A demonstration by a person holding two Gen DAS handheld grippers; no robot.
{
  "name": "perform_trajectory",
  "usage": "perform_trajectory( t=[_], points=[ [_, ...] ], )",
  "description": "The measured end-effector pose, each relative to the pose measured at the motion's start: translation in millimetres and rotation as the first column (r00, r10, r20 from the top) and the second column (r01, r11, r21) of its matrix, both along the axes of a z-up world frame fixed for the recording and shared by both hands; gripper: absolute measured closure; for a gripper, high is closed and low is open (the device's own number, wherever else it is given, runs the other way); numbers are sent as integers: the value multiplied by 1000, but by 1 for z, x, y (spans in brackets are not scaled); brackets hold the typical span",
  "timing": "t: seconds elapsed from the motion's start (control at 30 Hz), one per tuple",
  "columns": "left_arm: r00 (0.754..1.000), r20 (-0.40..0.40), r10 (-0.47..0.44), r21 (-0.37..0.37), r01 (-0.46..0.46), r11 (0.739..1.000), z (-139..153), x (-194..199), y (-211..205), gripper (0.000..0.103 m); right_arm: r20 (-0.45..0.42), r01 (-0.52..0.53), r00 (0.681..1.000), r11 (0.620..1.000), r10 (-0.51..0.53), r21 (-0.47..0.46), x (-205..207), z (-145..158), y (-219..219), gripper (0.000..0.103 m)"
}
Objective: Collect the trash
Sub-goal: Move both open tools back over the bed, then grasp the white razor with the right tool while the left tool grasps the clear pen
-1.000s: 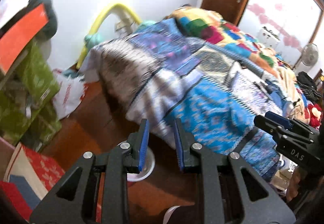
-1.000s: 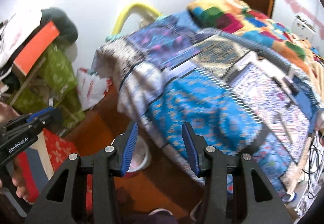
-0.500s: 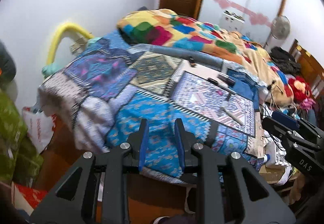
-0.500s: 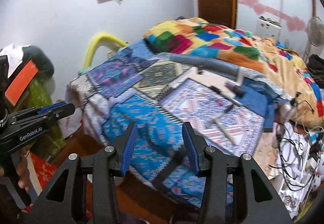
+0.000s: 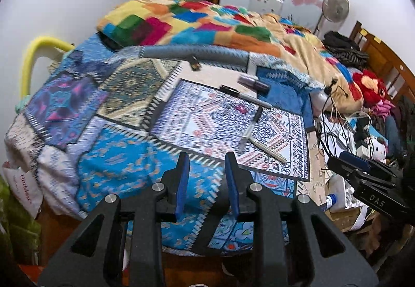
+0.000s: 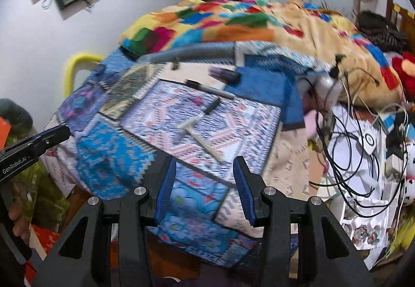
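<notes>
Small loose items lie on the patchwork quilt of the bed. They are a black marker, a dark purple tube, a clear pen-like piece, a white strip and a small dark bit. The right wrist view shows the marker, tube and white strip too. My left gripper hovers over the quilt's near edge, open with nothing between its blue pads. My right gripper is also open and empty, short of the items.
Tangled cables and papers clutter the bed's right side, by a red plush toy. A colourful blanket covers the far end. A yellow tube and a white bag sit left. A fan stands at the back.
Both views swung from the floor and the bed's left corner onto the bed top. The small items on the quilt came into view and drew nearer. Both grippers stay empty.
</notes>
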State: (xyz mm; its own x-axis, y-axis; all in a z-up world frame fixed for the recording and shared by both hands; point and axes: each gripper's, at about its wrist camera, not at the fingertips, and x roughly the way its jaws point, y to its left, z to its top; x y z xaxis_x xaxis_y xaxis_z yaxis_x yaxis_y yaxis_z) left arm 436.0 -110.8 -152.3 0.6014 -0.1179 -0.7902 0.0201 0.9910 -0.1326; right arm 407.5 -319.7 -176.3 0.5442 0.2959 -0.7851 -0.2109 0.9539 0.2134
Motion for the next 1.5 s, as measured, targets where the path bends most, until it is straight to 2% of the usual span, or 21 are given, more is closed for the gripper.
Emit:
perform_trajectory(
  t=[0.2, 0.4, 0.63, 0.77, 0.97, 1.03, 1.17, 1.3, 1.5],
  points=[
    [997, -55, -47, -3, 46, 999, -35, 32, -21, 76, -52, -17, 998, 1000, 17, -3, 25, -27, -6, 61],
    [993, -104, -59, -1, 59, 998, -68, 56, -23, 76, -91, -86, 992, 996, 85, -4, 51, -56, 13, 61],
    [990, -126, -68, 2, 69, 998, -90, 70, -20, 75, -47, -178, 983, 984, 177, -24, 72, -75, 41, 62],
    [989, -134, -69, -5, 69, 998, -97, 76, -19, 76, -47, -252, 967, 967, 251, -29, 80, -85, 56, 78],
    [986, -152, -70, -13, 69, 998, -110, 82, -20, 76, -5, -311, 950, 945, 312, -100, 78, -89, 71, 89],
    [984, -162, -71, -23, 69, 997, -113, 83, -20, 75, -10, -324, 946, 943, 324, -75, 78, -90, 69, 94],
    [982, -169, -87, -43, 80, 996, -114, 86, -22, 76, -42, -326, 944, 945, 327, 14, 77, -91, 60, 94],
    [981, -161, -110, -59, 101, 993, -110, 91, -27, 75, -32, -285, 958, 958, 285, 22, 70, -86, 48, 94],
    [973, -144, -183, -103, 169, 980, -104, 112, -49, 75, -1, -128, 992, 991, 128, 26, 77, -72, 19, 94]
  ],
)
